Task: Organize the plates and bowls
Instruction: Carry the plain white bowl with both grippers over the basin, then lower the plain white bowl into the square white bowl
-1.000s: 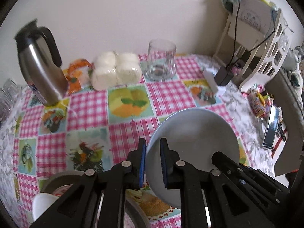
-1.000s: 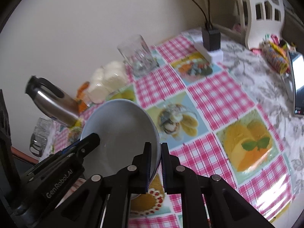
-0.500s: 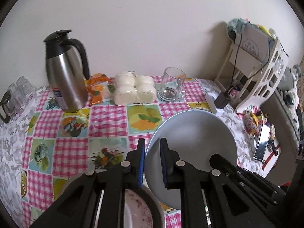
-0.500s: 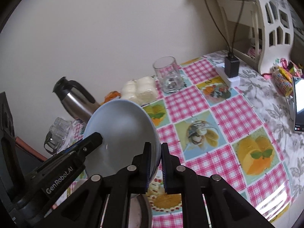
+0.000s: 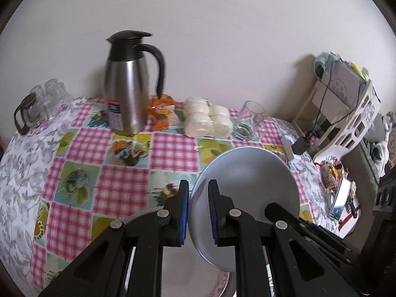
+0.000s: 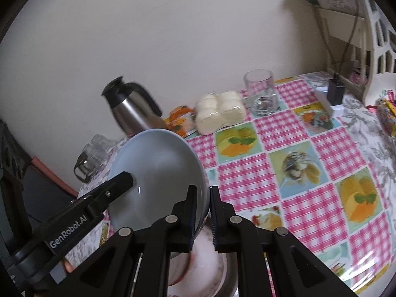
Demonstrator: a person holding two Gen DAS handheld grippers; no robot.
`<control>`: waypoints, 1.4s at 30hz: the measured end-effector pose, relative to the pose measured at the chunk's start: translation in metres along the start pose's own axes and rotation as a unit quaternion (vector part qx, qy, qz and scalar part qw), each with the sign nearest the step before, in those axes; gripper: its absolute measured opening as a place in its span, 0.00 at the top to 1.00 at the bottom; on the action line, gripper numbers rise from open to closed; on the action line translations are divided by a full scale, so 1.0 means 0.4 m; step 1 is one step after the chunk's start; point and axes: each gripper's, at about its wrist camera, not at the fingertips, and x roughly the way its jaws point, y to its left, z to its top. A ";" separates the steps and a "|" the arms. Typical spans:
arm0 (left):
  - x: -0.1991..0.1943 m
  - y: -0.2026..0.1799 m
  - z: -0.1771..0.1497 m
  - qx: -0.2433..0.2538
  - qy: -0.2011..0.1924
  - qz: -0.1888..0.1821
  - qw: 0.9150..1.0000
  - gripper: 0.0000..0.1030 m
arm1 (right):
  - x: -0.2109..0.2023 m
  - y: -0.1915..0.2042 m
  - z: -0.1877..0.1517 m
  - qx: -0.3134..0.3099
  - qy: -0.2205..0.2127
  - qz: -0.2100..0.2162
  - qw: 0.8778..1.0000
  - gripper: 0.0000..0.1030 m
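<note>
Above the checked tablecloth [image 5: 170,148], item one, left wrist view: a pale blue bowl [image 5: 250,185] is hanging tilted in mid-air, its rim passing between the blue pads of the left gripper [image 5: 198,205], which is clamping it at the near-left edge. This view alone is showing the bowl's outer side, a cluster of glass mugs [image 5: 42,106] at far left, and a phone [image 5: 340,201] at the right table edge. Also standing at the back: a steel thermal jug [image 5: 128,86], an orange packet [image 5: 160,111], a pack of white buns [image 5: 208,121], a glass tumbler [image 5: 250,121] and a white lattice rack [image 5: 351,118].

Item two, right wrist view: the same bowl [image 6: 158,178] is showing its hollow inside, with the right gripper [image 6: 203,210] pinching the rim at the near-right edge and the other tool's arm reaching in from the left. Only here are a patterned plate [image 6: 205,262] lying below the bowl and a charger block [image 6: 335,91] on a white power strip appearing.

Against the frames a second ago, both cameras are sitting higher and further back: the jug is standing upright in full, more tablecloth is showing, and the bowl is staying clamped on both sides.
</note>
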 end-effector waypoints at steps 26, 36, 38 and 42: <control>-0.042 0.119 -0.100 -0.018 0.024 0.023 0.999 0.86 | 0.056 0.118 -0.103 -0.068 0.069 0.002 0.995 0.87; -0.026 0.125 -0.112 -0.018 0.040 0.029 0.999 0.86 | 0.078 0.120 -0.119 -0.077 0.092 -0.009 0.993 0.86; -0.021 0.128 -0.114 -0.021 0.044 0.028 0.998 0.86 | 0.082 0.120 -0.121 -0.077 0.094 -0.011 0.992 0.86; -0.010 0.129 -0.116 -0.022 0.053 0.030 0.998 0.86 | 0.092 0.120 -0.125 -0.079 0.101 -0.016 0.992 0.86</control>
